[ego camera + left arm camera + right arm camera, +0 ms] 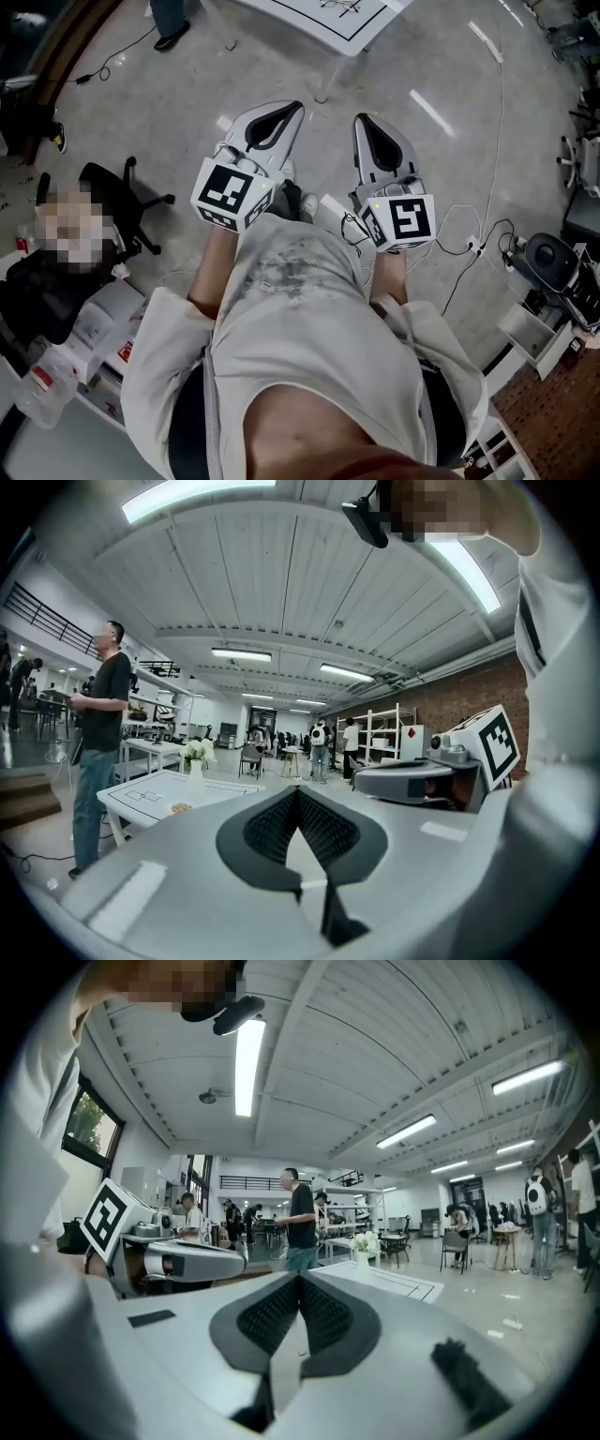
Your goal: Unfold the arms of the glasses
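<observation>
Okay, floor [187, 103]: glossy grey concrete with light streaks; thin cables [473, 246] lie at the right.
shirt [309, 328]: pale creased cloth with a faded print, on the person holding both claws.
table [337, 23]: flat white top with black lines drawn on it, on thin legs; ahead of both claws and well apart from them.
chair [108, 183]: black office chair on a star base, to the person's left.
left claw [296, 107]: jaws pressed together at the tips with nothing between them. It touches nothing and is held in the air, roughly level, pointing toward the table.
right claw [361, 119]: jaws pressed together at the tips, nothing pinched. It sits just beside the left claw, side by side with it, and the two do not touch.
shells: smooth light-grey plastic, rounded, tapering to a point.
cubes: white with black square markers, one at the back of the left claw [232, 194] and one at the back of the right claw [401, 220].
pads [272, 827]: black, finely ribbed rubber. Each pair curves out behind the tips and meets in a thin line; the right claw's pads [328, 1314] are the same.
vase [195, 757]: small and white, holding pale flowers, standing on the table.
glasses: no view shows them, so cannot tell where they are.
</observation>
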The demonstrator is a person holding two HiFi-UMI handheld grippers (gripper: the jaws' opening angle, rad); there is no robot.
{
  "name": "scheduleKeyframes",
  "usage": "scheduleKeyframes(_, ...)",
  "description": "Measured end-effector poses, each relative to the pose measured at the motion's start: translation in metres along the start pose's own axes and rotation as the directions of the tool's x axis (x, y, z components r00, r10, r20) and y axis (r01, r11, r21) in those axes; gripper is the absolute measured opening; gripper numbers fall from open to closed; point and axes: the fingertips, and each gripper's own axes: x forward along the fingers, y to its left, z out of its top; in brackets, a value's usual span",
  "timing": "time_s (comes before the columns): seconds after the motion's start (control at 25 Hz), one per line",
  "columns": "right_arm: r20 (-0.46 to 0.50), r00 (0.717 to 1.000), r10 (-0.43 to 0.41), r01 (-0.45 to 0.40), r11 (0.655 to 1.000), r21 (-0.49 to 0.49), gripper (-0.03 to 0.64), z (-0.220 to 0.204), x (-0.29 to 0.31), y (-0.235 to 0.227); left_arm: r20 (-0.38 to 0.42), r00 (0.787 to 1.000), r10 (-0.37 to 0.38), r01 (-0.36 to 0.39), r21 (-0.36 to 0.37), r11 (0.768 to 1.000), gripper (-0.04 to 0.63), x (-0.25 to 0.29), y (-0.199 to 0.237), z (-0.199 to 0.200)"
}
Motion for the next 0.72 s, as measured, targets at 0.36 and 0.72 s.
scheduleKeyframes(0.36, -0.037, 0.999, -0.024, 0.024, 1.000, -0.008, 0.017, -0.001, 0.066, -0.009, -0.010, 1.000, -0.025, 0.025, -0.015, 1.000, 0.009, 0.029, 0.064, 0.000)
scheduleKeyframes(0.72, -0.052, 0.995, -0.088, 0.087, 0.996, -0.017, 0.017, 0.003, 0.096, -0.016, -0.004, 0.997, -0.080, 0.080, -0.016, 0.997, 0.009, 0.046, 0.098, 0.006)
